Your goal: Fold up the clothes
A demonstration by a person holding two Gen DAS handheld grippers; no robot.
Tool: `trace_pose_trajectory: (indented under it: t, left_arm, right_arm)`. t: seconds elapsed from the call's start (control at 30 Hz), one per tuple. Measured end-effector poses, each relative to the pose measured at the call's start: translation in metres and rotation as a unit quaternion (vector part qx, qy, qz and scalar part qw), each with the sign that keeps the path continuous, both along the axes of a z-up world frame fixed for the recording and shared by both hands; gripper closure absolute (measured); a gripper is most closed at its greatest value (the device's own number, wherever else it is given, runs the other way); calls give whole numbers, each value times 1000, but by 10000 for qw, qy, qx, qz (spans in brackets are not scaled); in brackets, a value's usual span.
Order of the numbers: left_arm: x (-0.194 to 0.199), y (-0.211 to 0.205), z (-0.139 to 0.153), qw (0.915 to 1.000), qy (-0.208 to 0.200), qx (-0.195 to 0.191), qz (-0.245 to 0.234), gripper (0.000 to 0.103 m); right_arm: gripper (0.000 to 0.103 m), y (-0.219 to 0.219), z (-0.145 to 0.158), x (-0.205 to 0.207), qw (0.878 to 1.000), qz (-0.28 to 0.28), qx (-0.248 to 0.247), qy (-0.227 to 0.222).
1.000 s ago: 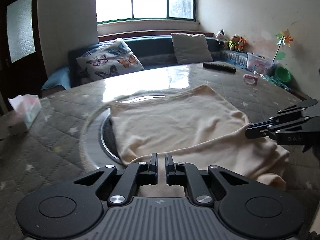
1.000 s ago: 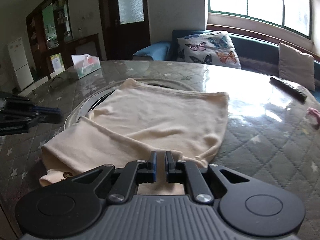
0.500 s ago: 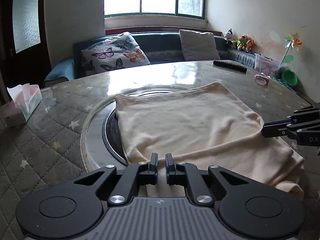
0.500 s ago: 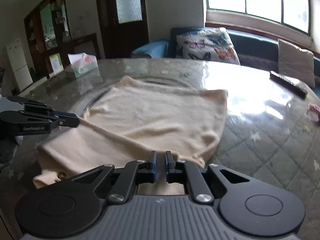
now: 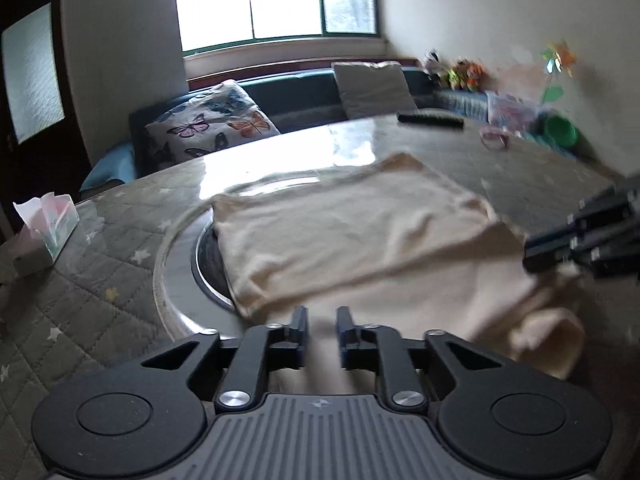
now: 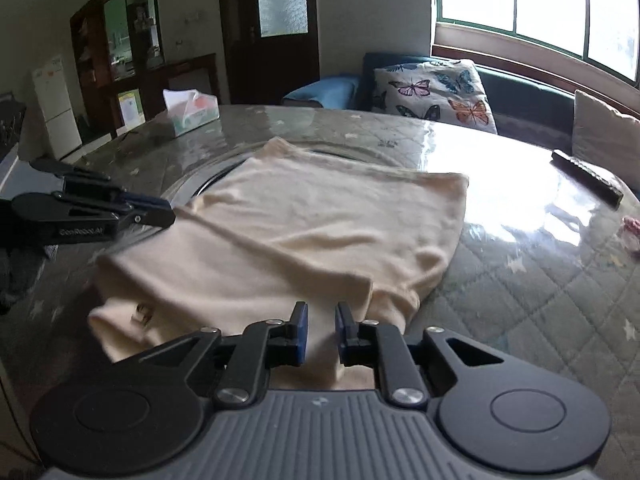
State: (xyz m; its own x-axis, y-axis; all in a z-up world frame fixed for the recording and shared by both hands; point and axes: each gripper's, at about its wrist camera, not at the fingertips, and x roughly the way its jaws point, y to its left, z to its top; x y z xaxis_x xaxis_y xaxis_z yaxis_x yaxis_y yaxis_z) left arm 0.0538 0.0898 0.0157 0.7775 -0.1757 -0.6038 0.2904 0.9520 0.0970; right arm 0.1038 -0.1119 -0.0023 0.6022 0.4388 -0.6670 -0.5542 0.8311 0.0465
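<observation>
A cream garment [image 5: 352, 236] lies partly folded on the round table, and shows in the right wrist view too [image 6: 320, 224]. My left gripper [image 5: 322, 326] is at its near edge, jaws slightly apart with cream cloth between them. My right gripper [image 6: 321, 324] is at the opposite near edge, jaws slightly apart with cloth between them. Each gripper shows in the other's view: the right one at the garment's right side [image 5: 536, 254], the left one at its left side [image 6: 160, 212].
The table [image 5: 100, 280] has a quilted cover under glass and a round turntable ring [image 5: 176, 264]. A tissue box [image 5: 44, 228] stands at the left, a remote [image 5: 430, 120] and a pink item [image 5: 494, 140] at the far side. A sofa with cushions [image 5: 212, 124] lies behind.
Both grippers' jaws have opened a little from nearly shut. Both have shifted along the garment's near edge, which now lies bunched and folded over at the near side.
</observation>
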Motion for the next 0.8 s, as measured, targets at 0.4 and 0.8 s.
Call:
trace_pose_trajectory:
  t: [0.4,0.8]
  left_arm:
    - [-41,-5,-2,9957,-250,827,-333,79]
    - [-78,-43,-16,9741,-567,1595,-1502,58]
  right_arm:
    - [86,-11,-5,-13,9999,-70,-82,-36]
    - [85,-15,14,-21,9995,-31,-25,-304]
